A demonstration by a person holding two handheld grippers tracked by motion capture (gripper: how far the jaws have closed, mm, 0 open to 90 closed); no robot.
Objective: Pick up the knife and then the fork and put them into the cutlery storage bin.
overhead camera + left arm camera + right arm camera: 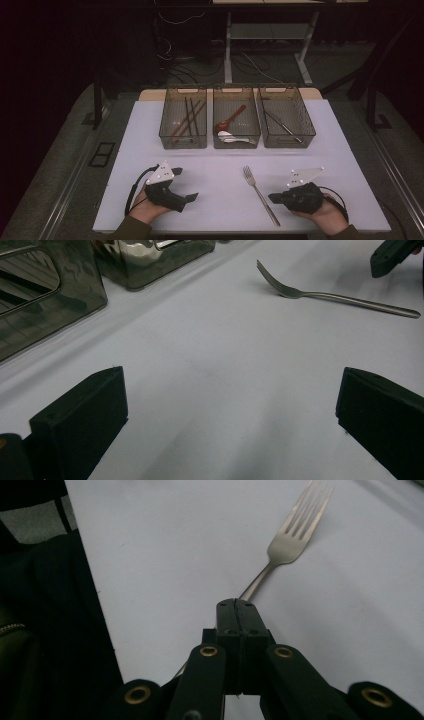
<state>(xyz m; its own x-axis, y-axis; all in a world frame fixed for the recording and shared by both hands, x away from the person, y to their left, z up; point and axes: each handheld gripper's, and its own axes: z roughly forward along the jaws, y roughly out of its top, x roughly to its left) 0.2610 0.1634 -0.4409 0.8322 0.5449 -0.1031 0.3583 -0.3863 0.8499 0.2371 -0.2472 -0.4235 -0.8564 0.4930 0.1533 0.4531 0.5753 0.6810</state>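
Note:
A metal fork (260, 195) lies on the white table (210, 165), tines pointing away from me. My right gripper (271, 197) is just right of the handle, held low in a hand. In the right gripper view its jaws (235, 605) are pressed together with nothing between them, and the fork (292, 540) runs on beyond and under the tip. My left gripper (185, 183) rests at the near left in the other hand. Its jaws (230, 410) stand wide apart over bare table, with the fork (345, 300) farther off.
Three smoky clear bins stand side by side at the back: the left bin (183, 142) holds chopsticks, the middle bin (236, 144) a wooden and a white spoon, the right bin (295, 142) a metal utensil. Dark floor and cables lie beyond the table.

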